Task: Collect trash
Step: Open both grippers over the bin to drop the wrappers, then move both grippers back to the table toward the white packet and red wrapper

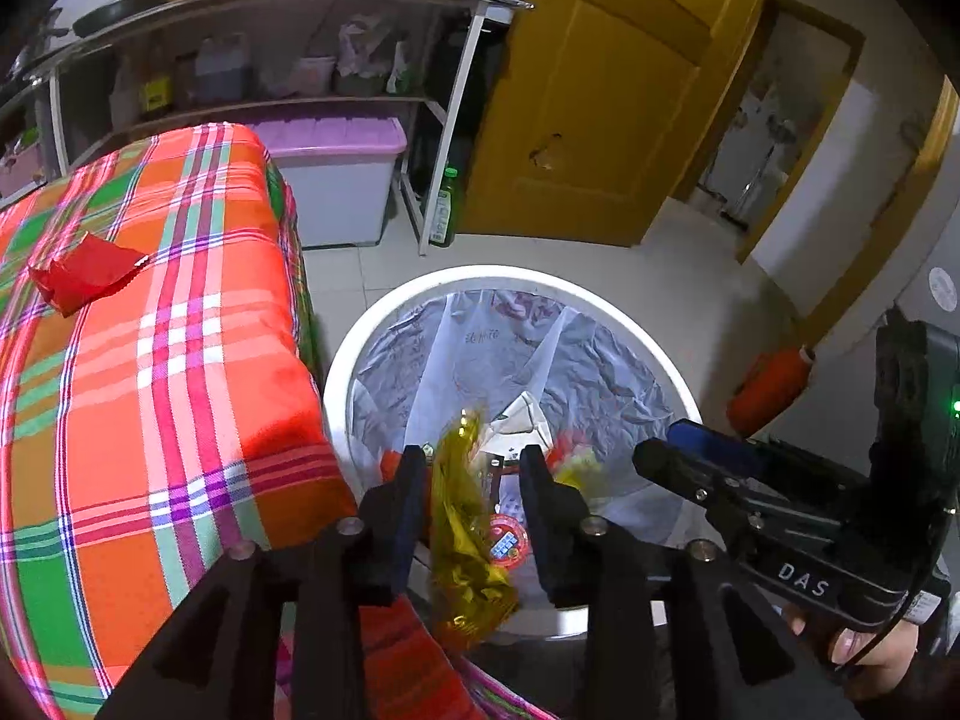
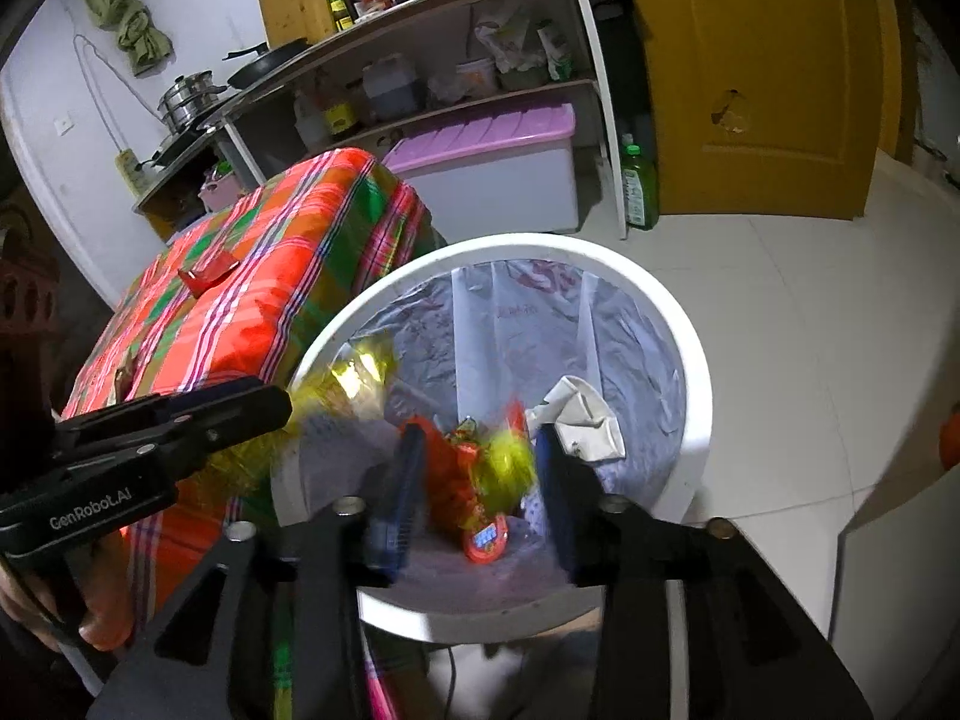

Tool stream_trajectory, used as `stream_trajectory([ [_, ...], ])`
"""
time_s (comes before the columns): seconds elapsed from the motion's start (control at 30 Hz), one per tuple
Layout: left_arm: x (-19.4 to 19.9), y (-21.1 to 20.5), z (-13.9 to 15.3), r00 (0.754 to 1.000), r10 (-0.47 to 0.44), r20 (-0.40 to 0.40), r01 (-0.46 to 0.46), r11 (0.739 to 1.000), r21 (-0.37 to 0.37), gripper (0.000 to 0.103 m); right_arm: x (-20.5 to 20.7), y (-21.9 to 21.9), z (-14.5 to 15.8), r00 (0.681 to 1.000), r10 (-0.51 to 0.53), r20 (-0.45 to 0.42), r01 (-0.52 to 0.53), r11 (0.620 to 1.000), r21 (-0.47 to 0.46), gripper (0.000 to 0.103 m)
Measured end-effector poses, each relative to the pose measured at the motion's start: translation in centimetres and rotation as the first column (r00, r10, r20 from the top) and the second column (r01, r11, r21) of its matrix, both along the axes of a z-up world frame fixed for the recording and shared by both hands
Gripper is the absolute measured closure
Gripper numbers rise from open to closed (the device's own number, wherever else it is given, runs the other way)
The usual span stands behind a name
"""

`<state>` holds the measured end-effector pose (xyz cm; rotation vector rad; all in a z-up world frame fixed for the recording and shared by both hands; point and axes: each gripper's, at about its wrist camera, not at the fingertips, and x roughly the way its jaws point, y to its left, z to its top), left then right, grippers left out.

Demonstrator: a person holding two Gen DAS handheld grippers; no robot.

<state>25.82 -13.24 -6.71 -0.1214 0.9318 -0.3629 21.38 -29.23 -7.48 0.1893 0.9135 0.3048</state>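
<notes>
A white bin (image 1: 336,384) lined with a clear bag (image 1: 600,354) is seen right under both tongs. Inside are crumpled white paper (image 2: 585,414) and a red packet (image 2: 486,540).

Left tongs (image 1: 474,474): released, jaws apart, a gold wrapper (image 1: 462,540) loose between them, no pad clearly pressing on it.

Right tongs (image 2: 477,462): released, a blurred red-and-yellow wrapper (image 2: 480,468) between the jaws over the bin.

A red wrapper (image 1: 84,279) lies on the plaid cloth (image 1: 180,396), well left of both tongs.
</notes>
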Motion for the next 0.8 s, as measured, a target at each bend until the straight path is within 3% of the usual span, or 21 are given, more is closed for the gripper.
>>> stream_trajectory([
  [0.4, -2.4, 0.9, 2.7, 0.996, 0.012, 0.092, -0.011, 1.0, -0.015, 0.07, -1.5, 0.1, 2.7, 0.998, -0.02, 0.065, 0.021, 1.0, -0.013, 0.061],
  [0.8, -6.7, 3.3, 6.6, 0.98, 0.044, 0.192, -0.039, 0.999, -0.033, 0.07, -4.5, 2.7, 6.9, 0.988, 0.034, 0.15, -0.032, 0.999, -0.016, 0.061],
])
